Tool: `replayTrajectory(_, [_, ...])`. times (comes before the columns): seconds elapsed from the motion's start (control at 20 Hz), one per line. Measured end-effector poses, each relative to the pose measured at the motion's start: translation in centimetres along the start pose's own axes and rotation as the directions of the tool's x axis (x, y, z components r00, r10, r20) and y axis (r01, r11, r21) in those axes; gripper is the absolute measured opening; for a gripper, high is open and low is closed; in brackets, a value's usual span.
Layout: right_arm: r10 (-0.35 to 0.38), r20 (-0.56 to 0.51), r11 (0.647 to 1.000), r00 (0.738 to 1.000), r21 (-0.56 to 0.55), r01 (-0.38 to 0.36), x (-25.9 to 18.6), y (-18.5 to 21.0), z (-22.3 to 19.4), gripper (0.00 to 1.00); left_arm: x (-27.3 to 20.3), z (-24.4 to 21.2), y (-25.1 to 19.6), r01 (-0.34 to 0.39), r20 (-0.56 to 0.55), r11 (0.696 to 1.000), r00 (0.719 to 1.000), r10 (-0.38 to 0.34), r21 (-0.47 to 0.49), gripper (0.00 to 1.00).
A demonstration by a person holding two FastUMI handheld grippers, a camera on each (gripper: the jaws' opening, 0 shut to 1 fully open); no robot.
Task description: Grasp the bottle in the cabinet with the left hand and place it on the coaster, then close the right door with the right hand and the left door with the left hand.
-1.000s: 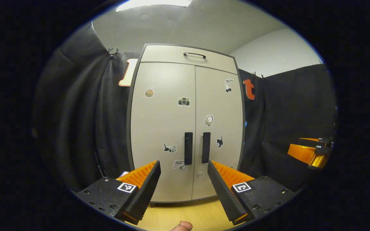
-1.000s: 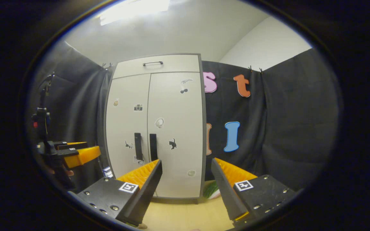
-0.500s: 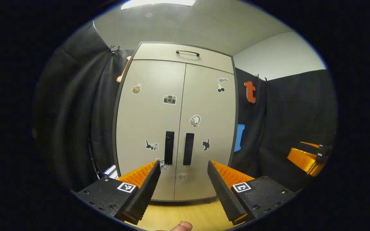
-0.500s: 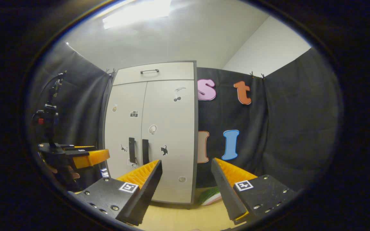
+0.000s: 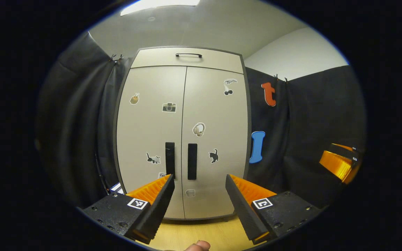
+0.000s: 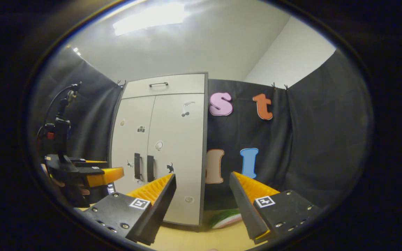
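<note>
Both doors (image 5: 181, 139) of the cabinet (image 5: 187, 57) are sitting shut, so the bottle is hiding inside; its material and weight cannot be judged. Left gripper (image 5: 200, 195) is hanging before the two dark handles (image 5: 170, 160), jaws wide apart, holding nothing. Right gripper (image 6: 202, 197) is likewise gaping and empty, pointing past the cabinet's right edge. Handles look rigid and slim: probably best pinched mid-length. The coaster (image 6: 226, 219) may be the green-and-pink piece lying on the table (image 6: 187, 240).
</note>
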State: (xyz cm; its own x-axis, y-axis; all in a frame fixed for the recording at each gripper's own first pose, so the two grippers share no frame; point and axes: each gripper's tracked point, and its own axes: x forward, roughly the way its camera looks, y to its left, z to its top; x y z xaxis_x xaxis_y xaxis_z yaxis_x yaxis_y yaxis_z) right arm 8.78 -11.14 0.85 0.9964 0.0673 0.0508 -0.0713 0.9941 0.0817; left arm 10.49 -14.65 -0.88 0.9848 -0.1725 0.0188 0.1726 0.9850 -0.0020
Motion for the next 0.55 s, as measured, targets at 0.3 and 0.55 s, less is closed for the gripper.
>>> replayTrajectory(0.3, [-0.007,0.0,1.0,1.0,0.026,0.007,0.6,-1.8,-0.4,0.94,0.6,0.0,-1.3,-0.013,0.018,1.0,1.0,0.013,0.009,0.94])
replayTrajectory(0.55, [-0.009,-0.002,1.0,1.0,0.024,0.009,0.3,-3.1,-0.2,0.94,1.0,-1.2,-3.2,0.008,-0.021,1.0,1.0,-0.007,0.014,0.93])
